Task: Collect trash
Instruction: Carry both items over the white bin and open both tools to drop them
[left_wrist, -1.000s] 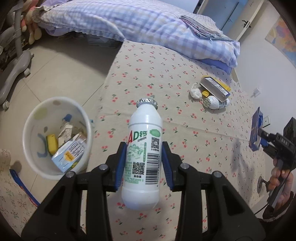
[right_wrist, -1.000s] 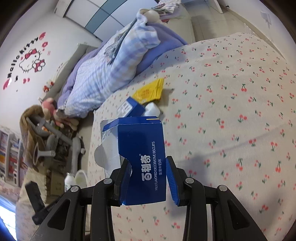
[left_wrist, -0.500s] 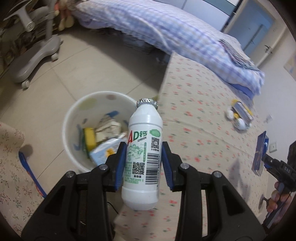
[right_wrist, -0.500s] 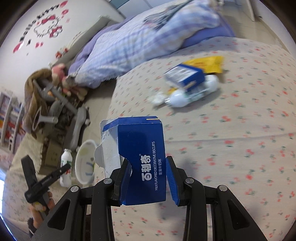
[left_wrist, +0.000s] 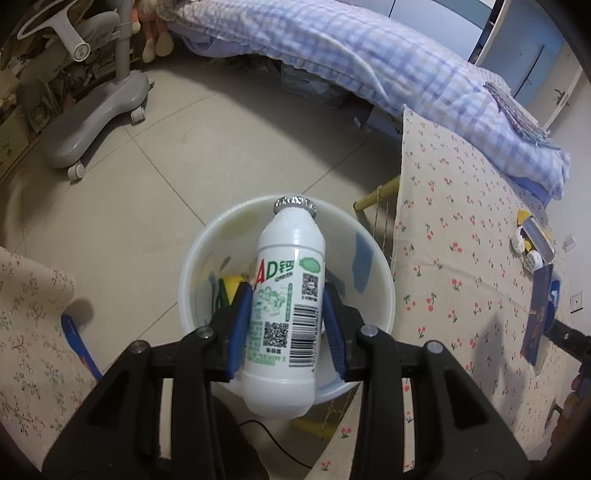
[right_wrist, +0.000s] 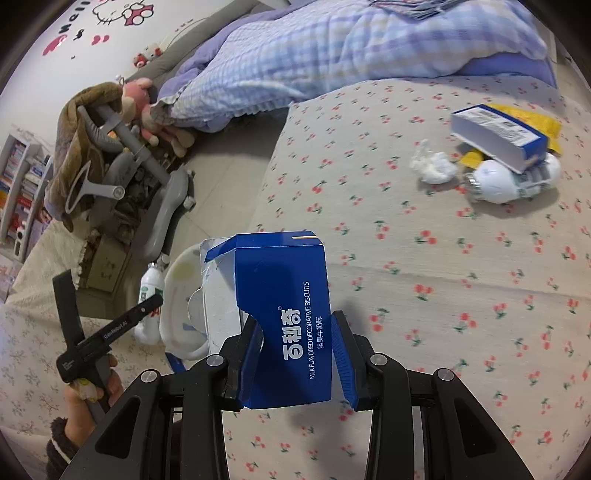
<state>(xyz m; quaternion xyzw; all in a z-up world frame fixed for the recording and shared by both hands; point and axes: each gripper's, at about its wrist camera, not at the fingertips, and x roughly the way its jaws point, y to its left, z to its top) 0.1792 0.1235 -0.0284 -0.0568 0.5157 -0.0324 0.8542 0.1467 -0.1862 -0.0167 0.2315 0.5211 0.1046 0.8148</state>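
Observation:
My left gripper (left_wrist: 288, 328) is shut on a white milk-drink bottle (left_wrist: 286, 295) with a green label and foil cap. It holds the bottle right above the white trash bin (left_wrist: 373, 284) on the floor, which has trash inside. My right gripper (right_wrist: 295, 362) is shut on an open blue biscuit box (right_wrist: 288, 314) above the cherry-print bed (right_wrist: 461, 277). The bin (right_wrist: 177, 295) and the left gripper's bottle (right_wrist: 149, 291) show at the left in the right wrist view. More trash lies on the bed: a blue-white box (right_wrist: 498, 134), a white bottle (right_wrist: 506, 181), a crumpled tissue (right_wrist: 434, 166), a yellow wrapper (right_wrist: 532, 120).
A grey chair base (left_wrist: 96, 118) stands on the tiled floor at the far left. A checked blue quilt (left_wrist: 369, 62) lies along the bed's far side. A floral cushion (left_wrist: 33, 332) is at my near left. A yellow bed-frame post (left_wrist: 380, 192) is beside the bin.
My left gripper has swung left off the bed with the bottle and now hangs over the bin. My right gripper has turned left with the biscuit box, toward the bed's edge.

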